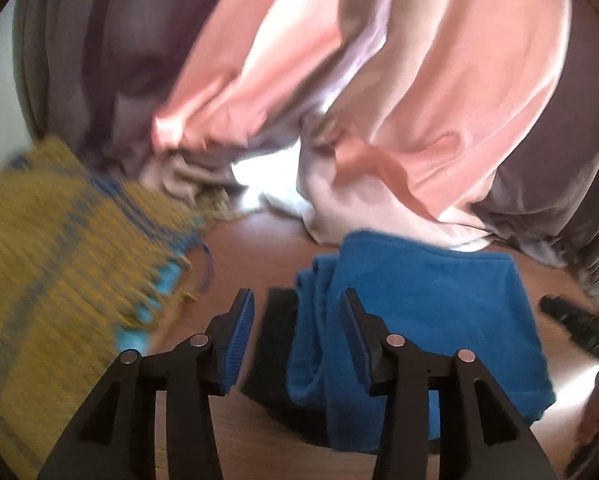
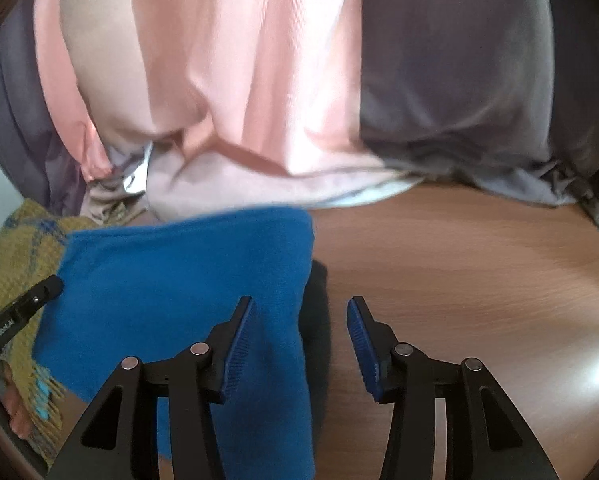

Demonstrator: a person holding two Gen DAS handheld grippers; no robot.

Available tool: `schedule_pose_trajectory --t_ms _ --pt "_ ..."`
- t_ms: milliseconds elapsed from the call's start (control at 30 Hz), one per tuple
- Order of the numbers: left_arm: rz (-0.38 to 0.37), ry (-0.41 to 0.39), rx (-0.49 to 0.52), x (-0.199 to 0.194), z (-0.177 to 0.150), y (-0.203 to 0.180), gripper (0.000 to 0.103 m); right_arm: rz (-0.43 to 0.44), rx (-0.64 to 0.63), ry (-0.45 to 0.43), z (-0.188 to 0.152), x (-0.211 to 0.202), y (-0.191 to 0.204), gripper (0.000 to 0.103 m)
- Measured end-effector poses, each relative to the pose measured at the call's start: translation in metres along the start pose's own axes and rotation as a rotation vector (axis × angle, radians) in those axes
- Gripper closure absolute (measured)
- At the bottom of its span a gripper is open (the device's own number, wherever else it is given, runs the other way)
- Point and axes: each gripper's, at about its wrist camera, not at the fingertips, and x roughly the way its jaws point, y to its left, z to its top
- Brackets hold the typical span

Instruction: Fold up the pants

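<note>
The blue pants (image 1: 419,320) lie folded into a compact bundle on the wooden floor (image 1: 259,240), with a dark band (image 1: 271,344) along their left edge. My left gripper (image 1: 297,312) is open and empty, just above that edge. In the right wrist view the blue pants (image 2: 179,280) lie left of centre, their dark band (image 2: 317,320) along the right edge. My right gripper (image 2: 299,316) is open and empty over that edge. The left gripper (image 2: 15,320) shows at the far left of that view, and the right gripper (image 1: 579,328) at the far right of the left wrist view.
A yellow and blue woven rug (image 1: 59,272) lies to the left, also in the right wrist view (image 2: 23,240). Pink (image 1: 419,100) and grey (image 1: 559,160) curtains hang down to the floor behind the pants. Bare wooden floor (image 2: 479,280) lies to the right.
</note>
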Motion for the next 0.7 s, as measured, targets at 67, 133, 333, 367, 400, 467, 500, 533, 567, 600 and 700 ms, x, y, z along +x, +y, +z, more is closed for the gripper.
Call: schedule_pose_trajectory --t_ms 67,133,333,367,400,467,500,533,567,600,700 --pt "-0.025 -0.023 0.023 -0.006 0.008 -0.006 0.060 0.000 -0.013 -0.040 0.005 -0.011 -0.003 0.056" --pt "-0.083 -0.030 0.040 -0.003 0.016 -0.014 0.064 0.035 -0.021 -0.058 0.015 -0.012 -0.006 0.059" --pt "-0.187 0.014 0.085 0.027 0.030 -0.033 0.091 0.175 -0.019 -0.024 0.040 0.015 -0.011 0.089" --pt "-0.177 0.021 0.093 0.033 0.031 -0.035 0.091 0.198 -0.033 -0.009 0.042 0.022 -0.008 0.089" --pt "-0.162 0.030 0.100 0.038 0.030 -0.035 0.092 0.211 -0.039 -0.003 0.044 0.028 -0.007 0.089" --pt "-0.141 0.061 0.089 0.051 0.028 -0.030 0.094 0.216 -0.045 0.018 0.046 0.041 -0.005 0.089" --pt "-0.136 0.075 0.079 0.057 0.027 -0.028 0.095 0.207 -0.038 0.029 0.046 0.047 -0.006 0.089" --pt "-0.133 0.086 0.070 0.062 0.023 -0.025 0.095 0.202 -0.034 0.045 0.045 0.053 -0.007 0.089" --pt "-0.132 0.092 0.070 0.065 0.021 -0.024 0.095 0.189 -0.036 0.062 0.043 0.059 -0.007 0.089" --pt "-0.126 0.092 0.075 0.067 0.019 -0.025 0.095 0.175 -0.037 0.077 0.043 0.064 -0.007 0.089" --pt "-0.119 0.091 0.077 0.067 0.017 -0.025 0.095 0.173 -0.033 0.086 0.038 0.069 -0.009 0.089"
